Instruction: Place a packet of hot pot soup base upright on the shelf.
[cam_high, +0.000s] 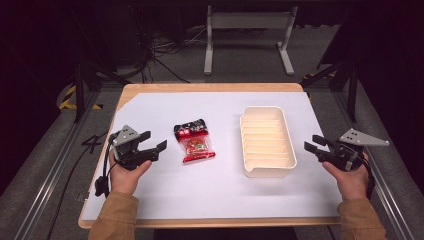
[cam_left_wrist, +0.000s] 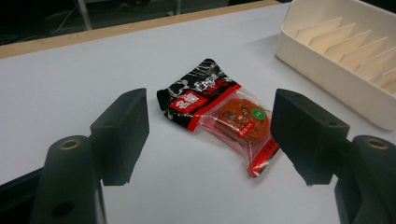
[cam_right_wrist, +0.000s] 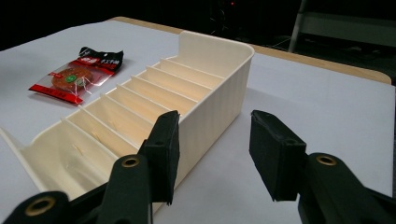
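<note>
A red and black snack packet (cam_high: 194, 141) with a clear window lies flat on the white table sheet, left of centre. A cream tray (cam_high: 289, 145) with several slotted compartments stands to its right, empty. My left gripper (cam_high: 154, 141) is open just left of the packet, pointing at it; in the left gripper view the packet (cam_left_wrist: 219, 112) lies ahead between the jaws of the left gripper (cam_left_wrist: 210, 133), untouched. My right gripper (cam_high: 311, 143) is open just right of the tray. In the right gripper view the tray's wall (cam_right_wrist: 215, 112) is close ahead of the right gripper (cam_right_wrist: 215, 154), and the packet (cam_right_wrist: 77, 72) lies beyond.
The white sheet (cam_high: 210, 190) covers a wooden table with its front edge near the person's forearms. A white metal stand (cam_high: 247, 37) and cables sit on the floor behind the table. Metal rails run along both sides.
</note>
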